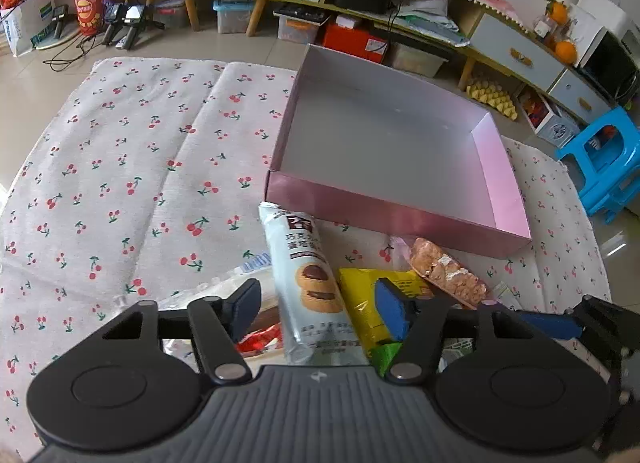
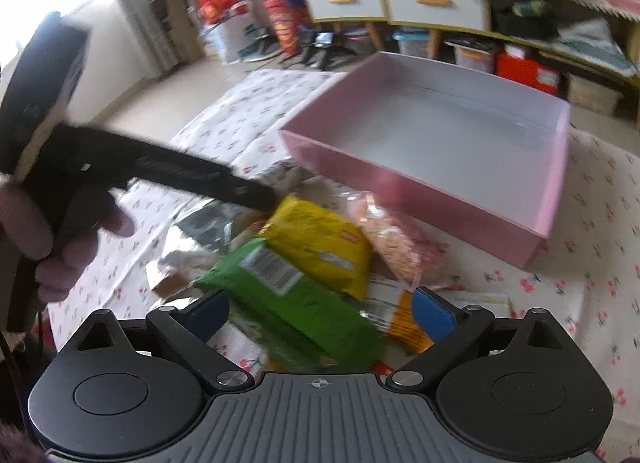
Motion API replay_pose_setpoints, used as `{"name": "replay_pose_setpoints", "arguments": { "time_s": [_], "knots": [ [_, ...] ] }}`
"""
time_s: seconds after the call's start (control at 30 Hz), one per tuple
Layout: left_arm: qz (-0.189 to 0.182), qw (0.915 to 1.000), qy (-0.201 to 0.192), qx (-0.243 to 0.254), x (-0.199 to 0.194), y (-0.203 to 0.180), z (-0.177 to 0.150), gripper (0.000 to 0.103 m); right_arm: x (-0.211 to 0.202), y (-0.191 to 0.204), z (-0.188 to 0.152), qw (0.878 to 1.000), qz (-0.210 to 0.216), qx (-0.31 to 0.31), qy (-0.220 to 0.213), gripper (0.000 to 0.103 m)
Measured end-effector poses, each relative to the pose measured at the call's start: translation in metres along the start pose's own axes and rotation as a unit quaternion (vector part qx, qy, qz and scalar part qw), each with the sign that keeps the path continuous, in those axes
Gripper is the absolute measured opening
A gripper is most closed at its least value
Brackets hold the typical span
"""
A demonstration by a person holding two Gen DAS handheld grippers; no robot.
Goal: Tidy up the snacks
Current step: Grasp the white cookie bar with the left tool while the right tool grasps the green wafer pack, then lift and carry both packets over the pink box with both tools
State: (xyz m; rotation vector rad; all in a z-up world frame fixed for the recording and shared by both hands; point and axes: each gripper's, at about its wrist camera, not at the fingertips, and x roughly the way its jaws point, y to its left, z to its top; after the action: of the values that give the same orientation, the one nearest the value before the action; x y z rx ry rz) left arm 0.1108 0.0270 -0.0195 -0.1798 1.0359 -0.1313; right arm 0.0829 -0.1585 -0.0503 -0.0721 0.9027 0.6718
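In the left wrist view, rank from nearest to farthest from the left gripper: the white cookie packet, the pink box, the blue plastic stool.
1. White cookie packet, between the left gripper's fingers.
2. Pink cardboard box, ahead on the cloth.
3. Blue plastic stool, far right, on the floor.

- A desk (image 1: 120,151) covered by a white cherry-print cloth (image 1: 168,199) carries everything.
- A shallow pink box (image 1: 384,219) sits on the cloth at far right.
- Near it lies a heap of snacks: a cookie pack (image 1: 308,283), a yellow packet (image 1: 360,295), a green packet (image 2: 296,307) and a clear bag of crisp bars (image 1: 448,271).
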Motion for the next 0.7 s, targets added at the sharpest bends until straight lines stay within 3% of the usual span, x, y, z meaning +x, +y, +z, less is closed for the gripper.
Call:
{"name": "replay_pose_setpoints", "arguments": {
  "time_s": [0.23, 0.37, 0.43, 0.7],
  "knots": [
    [0.027, 0.9996, 0.005, 0.006, 0.006, 0.001, -0.001, 0.043, 0.016, 0.031, 0.0, 0.996, -0.029, -0.077, 0.022, 0.086],
    [0.02, 0.9997, 0.011, -0.004, 0.006, 0.007, -0.001, 0.038, 0.022, 0.041, -0.003, 0.993, -0.045, -0.104, 0.023, 0.081],
    [0.017, 0.9998, 0.01, -0.005, 0.005, 0.007, -0.001, 0.033, 0.024, 0.046, -0.003, 0.992, -0.052, -0.113, 0.021, 0.076],
    [0.005, 0.9998, 0.007, -0.016, 0.001, 0.009, -0.002, 0.03, 0.022, 0.056, 0.001, 0.991, -0.071, -0.109, 0.026, 0.057]
  ]
}}
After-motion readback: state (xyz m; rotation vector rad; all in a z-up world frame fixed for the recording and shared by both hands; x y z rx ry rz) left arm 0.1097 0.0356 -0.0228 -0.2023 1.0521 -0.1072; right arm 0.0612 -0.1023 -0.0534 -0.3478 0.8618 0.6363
